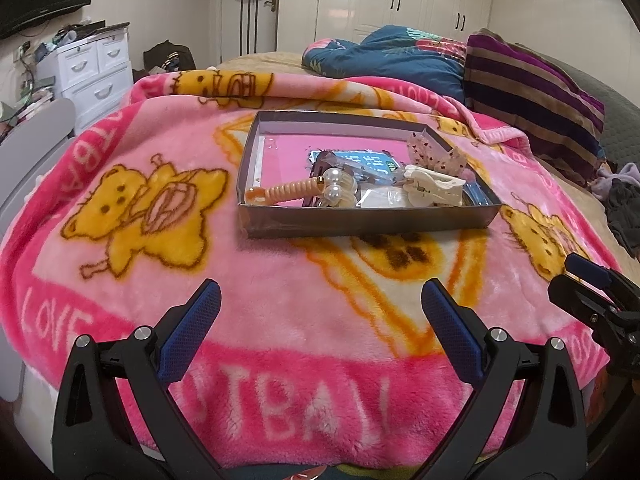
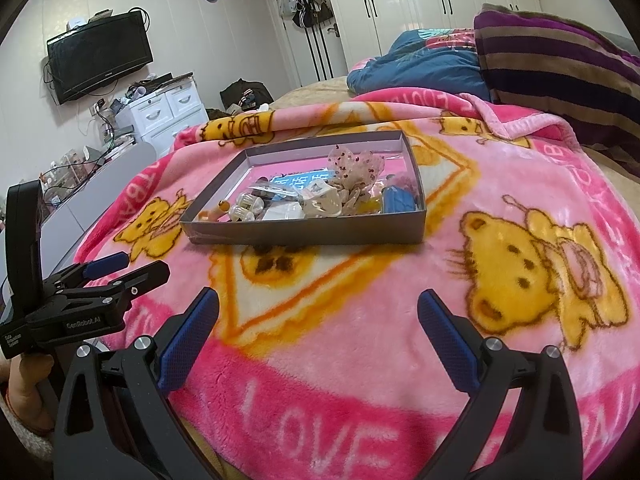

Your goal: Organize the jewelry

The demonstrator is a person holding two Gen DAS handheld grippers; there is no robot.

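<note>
Jewelry and hair pieces, an orange ribbed clip, pearl beads and a cream claw clip, lie heaped in a shallow grey cardboard box on the pink bear-print fleece blanket at 12 o'clock. Left gripper and right gripper hover over the blanket, jaws wide apart, holding nothing.

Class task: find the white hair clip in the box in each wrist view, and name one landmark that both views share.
Left wrist view: the white hair clip lies at the box's near right.
Right wrist view: the clip sits near the middle of the box's near side.
Shared landmark: the speckled bow just behind it.
</note>
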